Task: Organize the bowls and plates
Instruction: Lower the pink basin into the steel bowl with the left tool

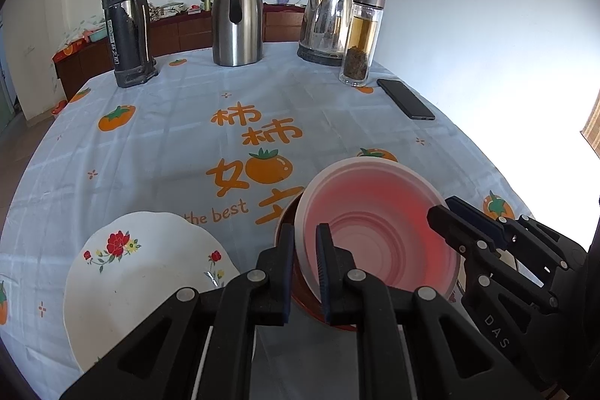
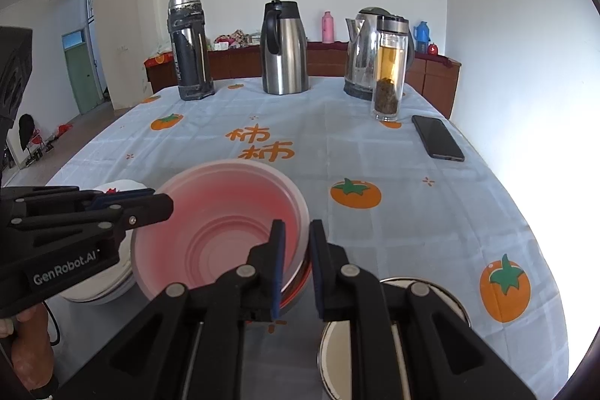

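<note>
Left gripper (image 1: 304, 263) — clenched on the near-left rim of the translucent pink plastic bowl (image 1: 375, 231); right gripper (image 2: 296, 263) — clamped on its right rim. Bowl sits in a red-brown dish (image 1: 300, 298) near the tablecloth's (image 1: 168, 145) front edge. White flowered plate (image 1: 138, 272) beside it, front-left; steel dish (image 2: 455, 306) front-right.

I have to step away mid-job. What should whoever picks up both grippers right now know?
Left gripper: shut on the near-left rim of the pink bowl.
Right gripper: shut on its right rim.
The pink bowl sits tilted in the red bowl.
Flowered plate lies left of it, steel plate right.
Done: bowls nested.
Left: settle the bowl, gather the plates.
</note>
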